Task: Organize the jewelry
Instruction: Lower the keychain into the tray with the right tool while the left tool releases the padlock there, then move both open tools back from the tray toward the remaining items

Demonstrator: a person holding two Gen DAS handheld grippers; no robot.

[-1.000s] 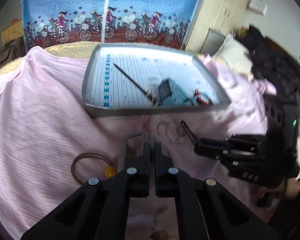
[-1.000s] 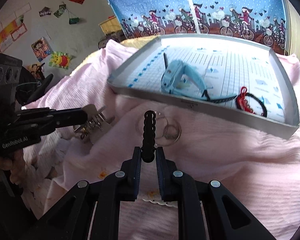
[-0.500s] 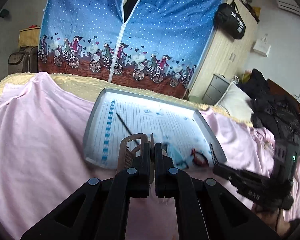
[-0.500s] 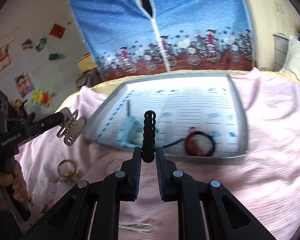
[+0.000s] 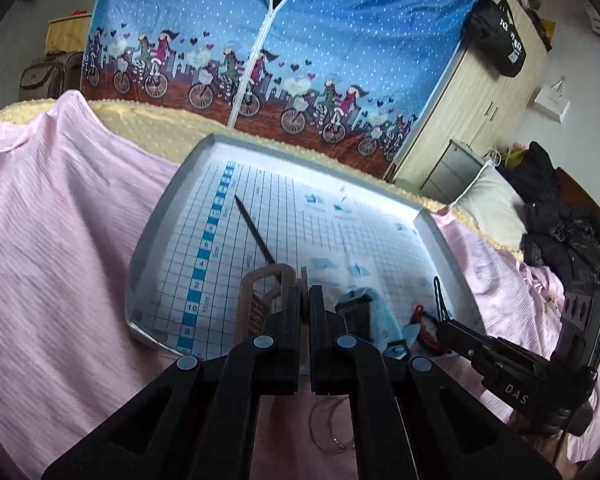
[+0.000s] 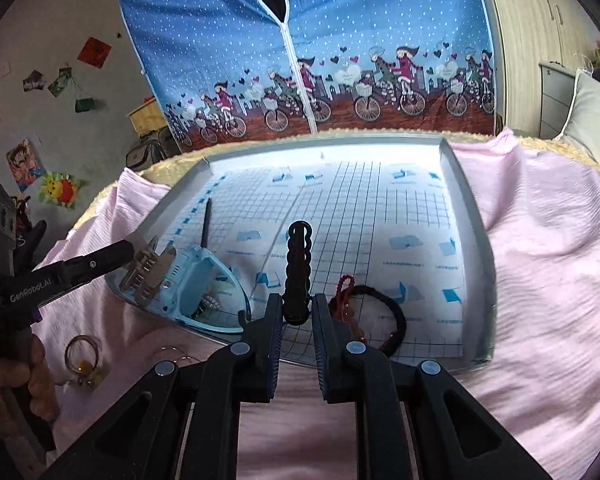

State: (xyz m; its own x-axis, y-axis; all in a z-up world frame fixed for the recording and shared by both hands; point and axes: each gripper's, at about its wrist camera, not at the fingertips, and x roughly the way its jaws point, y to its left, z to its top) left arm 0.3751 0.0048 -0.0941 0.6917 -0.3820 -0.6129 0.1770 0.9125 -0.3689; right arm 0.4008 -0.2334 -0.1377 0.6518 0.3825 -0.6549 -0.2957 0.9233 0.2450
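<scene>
A grey tray (image 6: 466, 216) lined with grid paper lies on a pink-covered bed (image 6: 548, 264). The left gripper (image 5: 305, 300), jaws closed on a beige hair clip (image 5: 260, 292), hovers over the tray's near edge. The right gripper (image 6: 297, 312), jaws closed on a black wavy hairpin (image 6: 298, 264), hovers beside a black hair tie (image 6: 384, 320) in the tray.

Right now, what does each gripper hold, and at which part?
The left gripper pinches a beige hair clip at its right end. The right gripper grips a black wavy hair clip at its lower end.
</scene>
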